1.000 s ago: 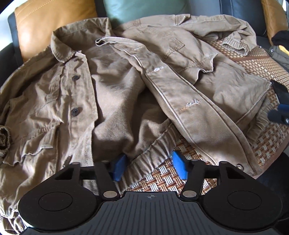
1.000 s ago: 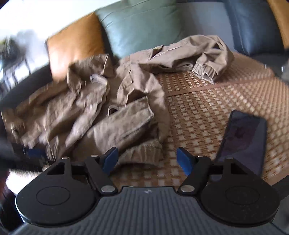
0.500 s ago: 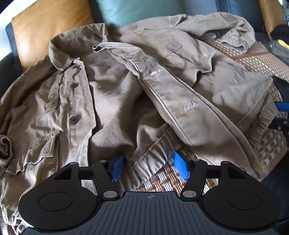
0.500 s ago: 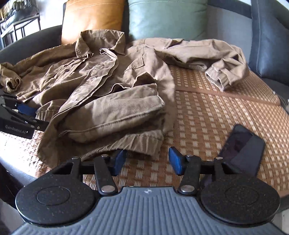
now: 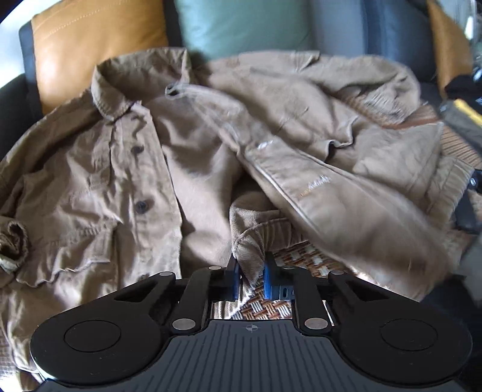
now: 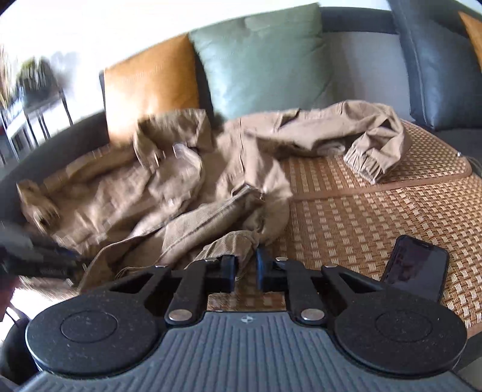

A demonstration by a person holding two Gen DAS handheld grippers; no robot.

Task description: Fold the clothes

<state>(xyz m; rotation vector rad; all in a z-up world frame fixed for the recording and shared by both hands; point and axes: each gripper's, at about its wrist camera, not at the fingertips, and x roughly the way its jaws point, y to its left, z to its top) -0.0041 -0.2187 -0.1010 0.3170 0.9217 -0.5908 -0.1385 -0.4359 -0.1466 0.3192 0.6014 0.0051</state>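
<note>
My left claw [image 5: 249, 279] is closing, its blue pads pinching the ribbed hem of the tan jacket [image 5: 211, 156], which sprawls open across the woven mat [image 5: 296, 257]. Behind it sit an orange cushion [image 5: 90, 51] and a green cushion [image 5: 241, 27].

Tan cotton button-front jacket [image 5: 211, 169] with ribbed hem and cuffs, spread open and rumpled across a woven straw sofa mat [image 6: 376, 217]. Collar toward the cushions, dark buttons down one placket, chest pockets showing. One sleeve flung out sideways, gathered cuff [image 6: 366, 164] resting on the mat. Ribbed hem raised off the mat at two spots, front panel folded over itself.
</note>
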